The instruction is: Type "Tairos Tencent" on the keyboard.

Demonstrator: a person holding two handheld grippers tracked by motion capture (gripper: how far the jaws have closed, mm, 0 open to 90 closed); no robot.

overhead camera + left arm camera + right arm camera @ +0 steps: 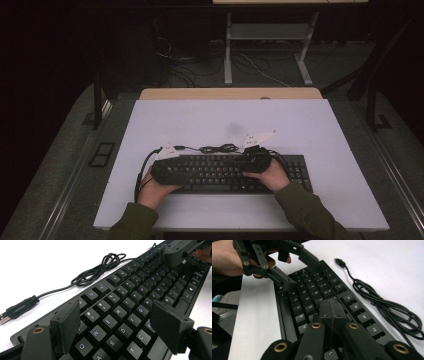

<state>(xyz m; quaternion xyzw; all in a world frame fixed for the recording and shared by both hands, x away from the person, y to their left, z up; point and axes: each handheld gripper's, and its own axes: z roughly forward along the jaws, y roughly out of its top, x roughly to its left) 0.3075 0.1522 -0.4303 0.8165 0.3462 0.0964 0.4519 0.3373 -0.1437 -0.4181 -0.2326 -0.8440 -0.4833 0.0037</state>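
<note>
hovering over the flat black plastic keyboard (235,172) with white-lettered keys, which lies lengthwise at the near middle of the white tabletop (310,135), i judge i am in the pressing step, working keys with a jaw tip. my right gripper (331,311) has its two black jaws pinched flat together with nothing between them, the joined tip pointing down at the middle rows, near the keys around h and j. my left gripper (120,322) stands with jaws spread wide, holding nothing, poised above the q-w-e-r end of the board; in the right gripper view it hangs over that far corner with my hand behind it. the next move, as i reckon it, calls for a short straight dip of the closed right tip onto one keycap, square enough not to catch its neighbour, while the left stays clear or steadies the frame. behind the keyboard its thin black cable (100,268) lies in a loose coil on the table, ending in an unplugged usb plug (15,311). whether the right tip already touches a key i cannot tell; the jaws hide the cap beneath. the board's near edge is cut off in both gripper views, and the room beyond the table is too dark to read.
</note>
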